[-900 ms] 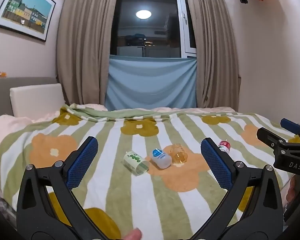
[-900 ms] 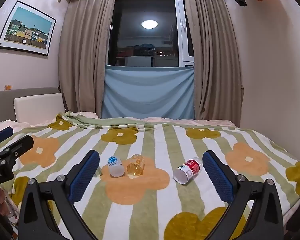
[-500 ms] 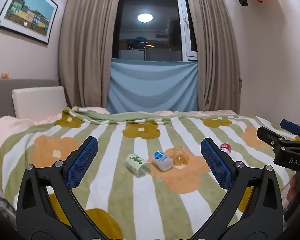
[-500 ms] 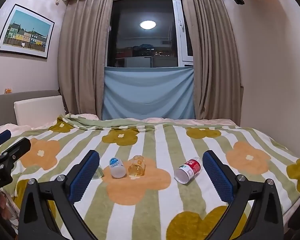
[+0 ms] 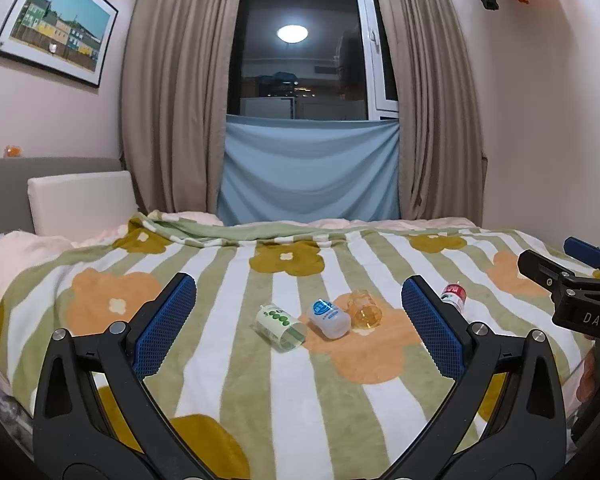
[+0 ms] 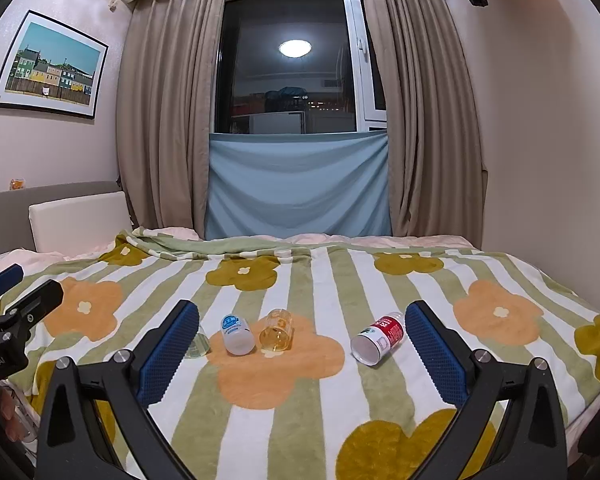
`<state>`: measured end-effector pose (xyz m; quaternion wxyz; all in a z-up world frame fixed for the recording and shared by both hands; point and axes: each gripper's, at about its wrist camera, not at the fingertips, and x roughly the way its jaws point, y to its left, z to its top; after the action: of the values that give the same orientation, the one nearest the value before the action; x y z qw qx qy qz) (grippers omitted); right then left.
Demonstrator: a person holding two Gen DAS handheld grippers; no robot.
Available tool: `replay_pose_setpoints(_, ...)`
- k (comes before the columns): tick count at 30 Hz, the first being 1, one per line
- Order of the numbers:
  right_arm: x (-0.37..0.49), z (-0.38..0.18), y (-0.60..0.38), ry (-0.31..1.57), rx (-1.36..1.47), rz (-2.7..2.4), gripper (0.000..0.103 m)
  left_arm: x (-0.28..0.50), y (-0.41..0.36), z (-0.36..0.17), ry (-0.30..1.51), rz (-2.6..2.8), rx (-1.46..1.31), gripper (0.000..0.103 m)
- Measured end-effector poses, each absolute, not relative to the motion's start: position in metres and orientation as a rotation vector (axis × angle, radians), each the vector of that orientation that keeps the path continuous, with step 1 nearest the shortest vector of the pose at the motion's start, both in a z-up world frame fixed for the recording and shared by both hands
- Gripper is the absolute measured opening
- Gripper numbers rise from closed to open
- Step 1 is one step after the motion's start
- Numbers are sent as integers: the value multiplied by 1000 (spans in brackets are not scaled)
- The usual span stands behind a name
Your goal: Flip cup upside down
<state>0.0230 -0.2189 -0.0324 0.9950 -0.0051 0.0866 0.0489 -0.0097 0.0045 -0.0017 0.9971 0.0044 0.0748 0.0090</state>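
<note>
Both claws backed off; cups (image 5: pixel 281 327) lie toppled.

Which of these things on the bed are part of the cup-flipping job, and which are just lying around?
Part of the job:
green-dotted cup
blue-labelled cup
amber cup
red-labelled cup
left hand-held gripper
right hand-held gripper

Just lying around:
flowered blanket
white pillow
framed picture

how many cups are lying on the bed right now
4, all on their sides on the blanket: green-dotted cup farthest left, blue-label cup beside it, amber cup next, and red-label cup apart on the right. None looks hidden.
</note>
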Motion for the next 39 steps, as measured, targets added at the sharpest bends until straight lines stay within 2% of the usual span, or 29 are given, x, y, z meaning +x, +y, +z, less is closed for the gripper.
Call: replay_pose_setpoints(39,24,-36,-216,185,-5,101,103,-8,8,-1,163,3,-16,103)
